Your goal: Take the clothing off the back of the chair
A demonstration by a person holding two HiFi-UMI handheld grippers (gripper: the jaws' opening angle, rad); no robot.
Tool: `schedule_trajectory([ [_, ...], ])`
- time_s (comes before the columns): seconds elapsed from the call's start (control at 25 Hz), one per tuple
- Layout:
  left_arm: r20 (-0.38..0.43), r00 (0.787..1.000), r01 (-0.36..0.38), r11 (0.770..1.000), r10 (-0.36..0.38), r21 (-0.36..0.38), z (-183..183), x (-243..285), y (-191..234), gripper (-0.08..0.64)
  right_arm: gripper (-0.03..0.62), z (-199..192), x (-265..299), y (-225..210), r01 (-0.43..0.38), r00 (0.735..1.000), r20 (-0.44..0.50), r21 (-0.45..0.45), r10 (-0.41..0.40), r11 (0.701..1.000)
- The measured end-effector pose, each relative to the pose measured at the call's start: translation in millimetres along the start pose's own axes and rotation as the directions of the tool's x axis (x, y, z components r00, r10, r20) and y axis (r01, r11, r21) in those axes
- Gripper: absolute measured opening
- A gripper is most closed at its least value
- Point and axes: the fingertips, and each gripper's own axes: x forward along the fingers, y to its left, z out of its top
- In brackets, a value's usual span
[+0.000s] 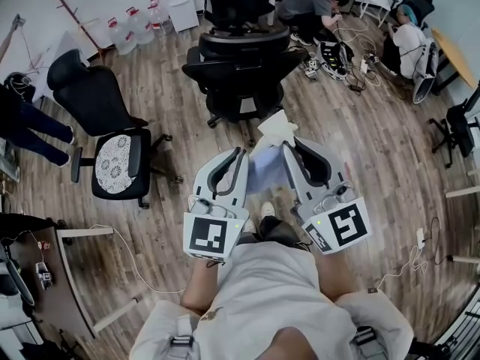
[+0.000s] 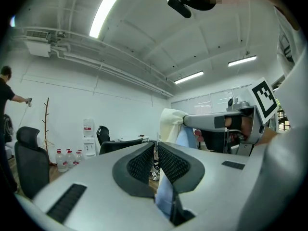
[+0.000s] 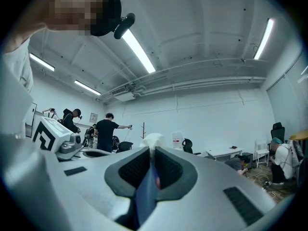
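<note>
Wood-plank floor (image 1: 375, 163) runs through a busy office, and at the far left of the head view stands a black swivel chair (image 1: 105, 137) with a lace-patterned seat, water bottles (image 1: 135, 28) lined against the wall behind it. Toward the middle, the left gripper (image 1: 240, 154) points level, its jaws drawn nearly together on a fold of the clothing (image 1: 268, 169), a pale blue garment with a cream part at its top edge; the left gripper view shows the blue cloth squeezed between the ribbed pads. Just beside it, the right gripper (image 1: 289, 148) is likewise pinched down on the other side of the same garment, cloth filling the narrow slit between its pads. The garment hangs stretched between the two claws in front of the person, apart from the black office chair (image 1: 241, 70) just ahead, whose back looks bare. At the right edge, people sit on the floor among cables. The lift-off step seems to be essentially done: the clothing appears free of any chair back. The next move probably calls for both grips to hold firm while the garment is drawn back, with its hanging part kept off the chair arms.
</note>
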Motion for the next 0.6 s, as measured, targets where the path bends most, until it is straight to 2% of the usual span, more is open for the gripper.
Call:
schedule_trajectory([
  [0.6, 0.012, 1.000, 0.009, 1.000, -0.009, -0.006, 4, 8, 1, 0.043, 0.046, -14, 4, -9, 0.026, 0.999, -0.040, -0.007, -0.027, 1.000],
])
